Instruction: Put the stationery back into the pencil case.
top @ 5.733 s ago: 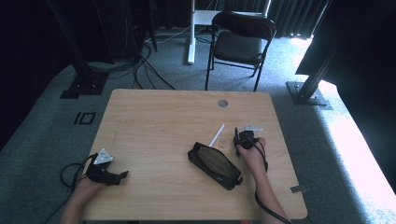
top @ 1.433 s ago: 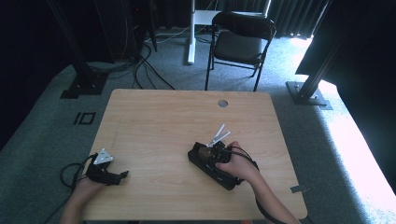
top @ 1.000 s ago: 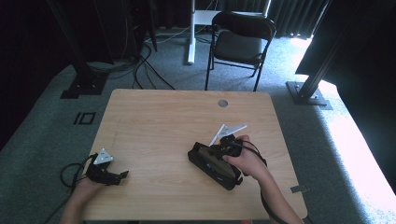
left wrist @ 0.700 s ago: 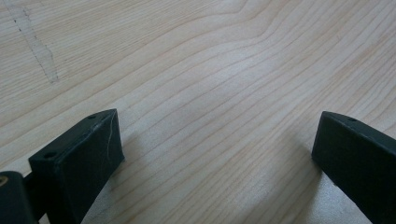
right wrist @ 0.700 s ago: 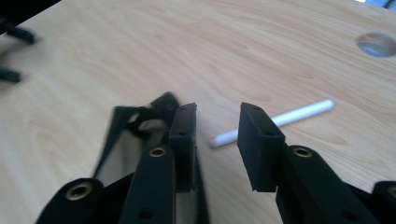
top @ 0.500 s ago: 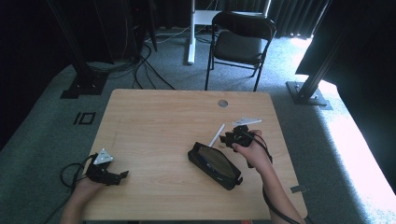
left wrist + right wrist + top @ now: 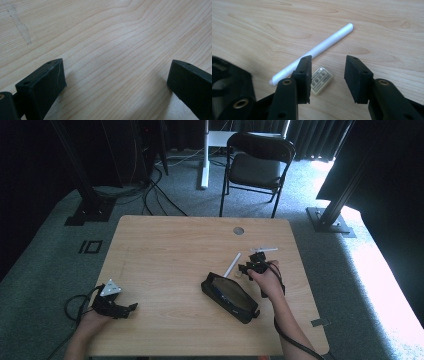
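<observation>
1. At the table's near left corner, my left hand (image 7: 95, 319) rests on the wooden table (image 7: 170, 255) holding my left gripper (image 7: 119, 309), which has a grey three-cornered plate on top and a cable curling off to the left.
2. In the left gripper view, its two black jaws stand wide apart with bare wood grain between them; they grip nothing.
3. Toward the middle of the table, a black zip pouch (image 7: 231, 297) lies flat and at a slant, with its mesh face up. In the right gripper view, its dark mesh edge shows at the lower left.
4. Just beyond the pouch's far end lies a white pen (image 7: 232, 265), pointing away from me and a little to the right.
5. Beside the pen's near end sits a small pale eraser (image 7: 321, 80) with printing on its top. It lies flat and close to the pen; I cannot tell whether they touch.
6. To the right, my right hand (image 7: 267, 282) holds my right gripper (image 7: 328, 76) low over the table, its jaws spread. The eraser lies just by the inner face of the left jaw, partly hidden behind it and not pinched.
7. Behind the table, a black folding chair (image 7: 260, 167) stands on grey carpet.
</observation>
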### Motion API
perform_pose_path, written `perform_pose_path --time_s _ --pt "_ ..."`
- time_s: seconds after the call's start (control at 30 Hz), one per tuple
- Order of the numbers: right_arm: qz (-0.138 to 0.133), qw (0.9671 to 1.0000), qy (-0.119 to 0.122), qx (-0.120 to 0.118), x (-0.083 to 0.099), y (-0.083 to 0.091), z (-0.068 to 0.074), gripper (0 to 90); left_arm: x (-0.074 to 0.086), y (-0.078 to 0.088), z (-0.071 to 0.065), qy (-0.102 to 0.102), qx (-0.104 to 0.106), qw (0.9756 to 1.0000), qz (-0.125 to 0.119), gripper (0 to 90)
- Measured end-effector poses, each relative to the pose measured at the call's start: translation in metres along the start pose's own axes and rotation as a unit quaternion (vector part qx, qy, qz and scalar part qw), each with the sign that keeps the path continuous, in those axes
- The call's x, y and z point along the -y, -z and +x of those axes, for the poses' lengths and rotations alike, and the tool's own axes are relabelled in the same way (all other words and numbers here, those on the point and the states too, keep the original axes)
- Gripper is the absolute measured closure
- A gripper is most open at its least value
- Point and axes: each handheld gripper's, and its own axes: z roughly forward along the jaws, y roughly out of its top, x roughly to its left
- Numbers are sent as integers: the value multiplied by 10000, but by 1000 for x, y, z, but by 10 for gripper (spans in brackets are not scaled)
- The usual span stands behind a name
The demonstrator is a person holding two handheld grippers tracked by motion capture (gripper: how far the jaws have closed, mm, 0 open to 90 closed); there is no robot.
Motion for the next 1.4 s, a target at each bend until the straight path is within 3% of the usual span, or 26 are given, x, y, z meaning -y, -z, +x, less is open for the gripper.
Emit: perform_pose_path --time_s 0.2,0.3,0.53,0.8,1.0,1.2,1.4 --pt "150 9998 -147 71 1 -15 5 559 0 0 0 -3 -4 10000 3 21" --pt "226 9990 -366 111 2 -19 5 549 0 0 0 -1 -4 10000 3 21" --pt "313 9984 -462 106 4 -26 8 522 0 0 0 -2 -4 10000 4 21" --pt "424 9985 -286 207 7 -31 11 559 0 0 0 -2 -3 10000 3 21" --pt "573 9977 104 344 9 -28 12 673 0 0 0 -2 0 10000 0 21" --pt "680 9971 175 282 9 -24 9 681 0 0 0 0 0 10000 0 21" --pt "602 9974 248 302 8 -12 2 681 0 0 0 0 0 10000 -1 21"
